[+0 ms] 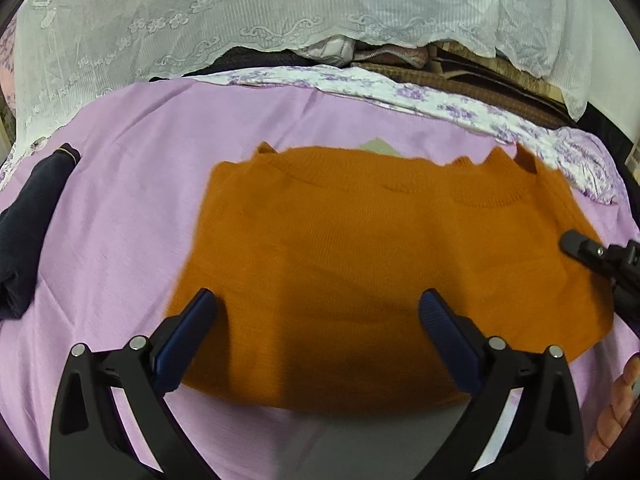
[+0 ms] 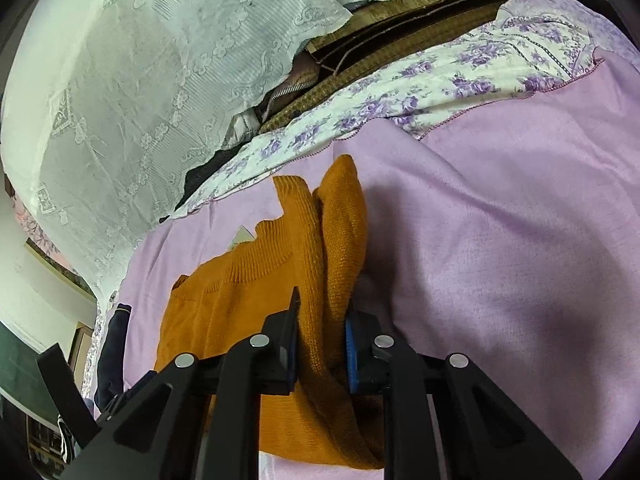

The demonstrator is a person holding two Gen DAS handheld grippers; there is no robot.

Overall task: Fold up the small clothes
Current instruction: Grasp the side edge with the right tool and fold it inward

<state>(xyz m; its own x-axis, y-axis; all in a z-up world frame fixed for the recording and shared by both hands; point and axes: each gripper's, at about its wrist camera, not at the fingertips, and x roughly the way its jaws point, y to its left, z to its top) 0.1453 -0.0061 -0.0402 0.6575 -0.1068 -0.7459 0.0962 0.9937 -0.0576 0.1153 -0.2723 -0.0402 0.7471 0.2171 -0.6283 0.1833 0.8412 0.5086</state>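
Observation:
An orange knit sweater (image 1: 380,248) lies spread on a lilac bedsheet (image 1: 132,200), neckline towards the far side. My left gripper (image 1: 318,300) is open and hovers over the sweater's near edge, its blue-padded fingers wide apart and empty. My right gripper (image 2: 322,320) is shut on a bunched fold of the orange sweater (image 2: 320,264), which stands up between its fingers. In the left wrist view the right gripper (image 1: 576,246) shows only as a black tip at the sweater's right edge.
A dark navy garment (image 1: 28,220) lies at the left on the sheet; it also shows in the right wrist view (image 2: 112,356). A floral purple-and-white cloth (image 1: 440,100) borders the far side. A white lace curtain (image 1: 240,12) hangs behind. A hand (image 1: 616,408) is at the right edge.

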